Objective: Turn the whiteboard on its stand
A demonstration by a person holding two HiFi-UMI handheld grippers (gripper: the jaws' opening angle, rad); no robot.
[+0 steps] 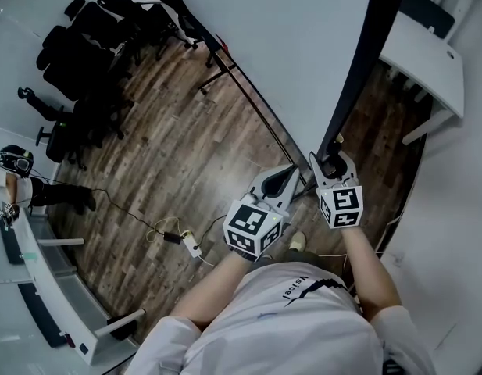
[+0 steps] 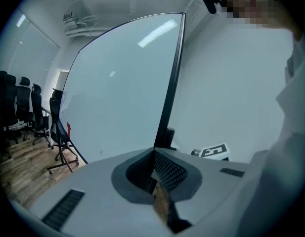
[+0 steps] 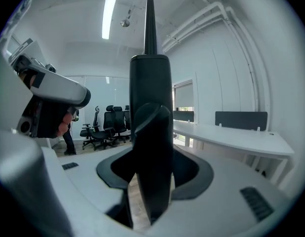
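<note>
The whiteboard [image 1: 303, 53] stands on edge as a big white panel with a dark frame [image 1: 365, 61]. My right gripper [image 1: 332, 165] sits low on that frame. In the right gripper view the black frame [image 3: 151, 107] stands between the jaws and nearly fills them. A sliver of floor shows on its left side. The right gripper [image 3: 150, 132] is open around it. My left gripper [image 1: 290, 176] hangs just left of it, near the stand's foot. The left gripper [image 2: 153, 154] is shut with nothing held, and it points along the whiteboard's face [image 2: 117, 93] and frame [image 2: 173, 83].
A stand leg [image 1: 248, 92] runs across the wooden floor. Black office chairs [image 1: 92, 45] crowd the far left. A white desk [image 1: 428, 53] stands behind the board at right. A power strip with cables [image 1: 186, 244] lies by my feet. Another person [image 1: 14, 178] sits at left.
</note>
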